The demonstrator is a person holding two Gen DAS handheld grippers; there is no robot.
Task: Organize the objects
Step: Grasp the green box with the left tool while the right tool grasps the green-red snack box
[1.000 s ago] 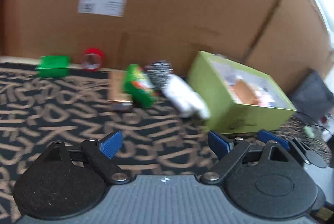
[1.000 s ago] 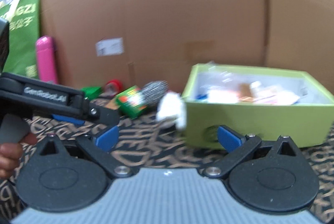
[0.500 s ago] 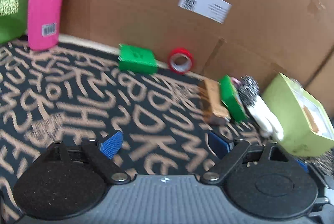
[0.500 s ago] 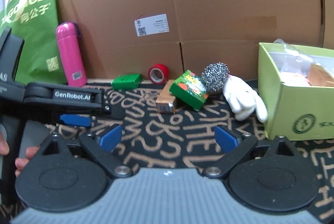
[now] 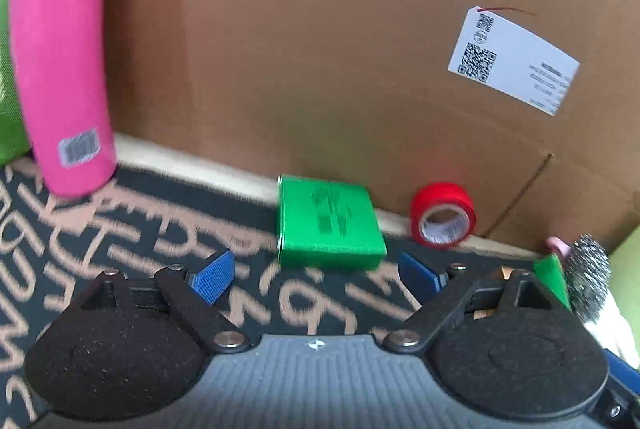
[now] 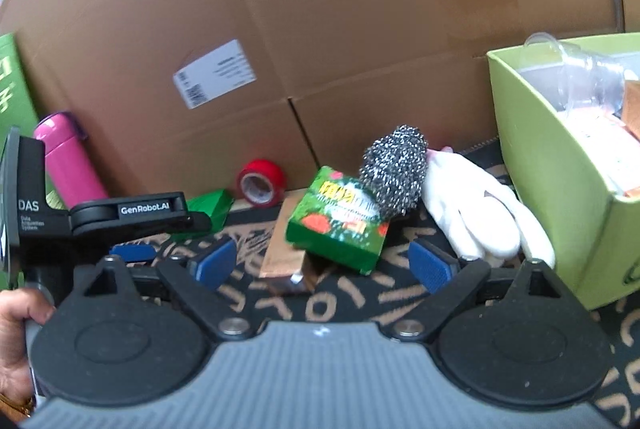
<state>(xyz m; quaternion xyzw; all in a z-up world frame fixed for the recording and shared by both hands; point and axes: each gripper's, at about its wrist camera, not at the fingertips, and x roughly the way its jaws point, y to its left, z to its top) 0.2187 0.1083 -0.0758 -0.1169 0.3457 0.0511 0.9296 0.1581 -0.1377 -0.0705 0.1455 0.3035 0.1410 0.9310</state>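
Cardboard-backed worktop (image 5: pixel 120 229): the green box (image 5: pixel 328 223) is seen just ahead of the left gripper (image 5: pixel 316 277), fingers apart and empty, its long side lying crosswise.

Glossy pink plastic bottle (image 5: pixel 60 69); matt brown cardboard wall (image 5: pixel 320 49); wiry metal scourer (image 6: pixel 394 171); white cloth glove (image 6: pixel 480 213).

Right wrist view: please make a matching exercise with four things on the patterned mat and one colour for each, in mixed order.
Things:
1. bottle
2. tape roll
3. scouring ball
4. glove

Colours:
A. white
B. silver
C. pink
D. red

Pairs: 1-C, 2-D, 3-B, 4-A
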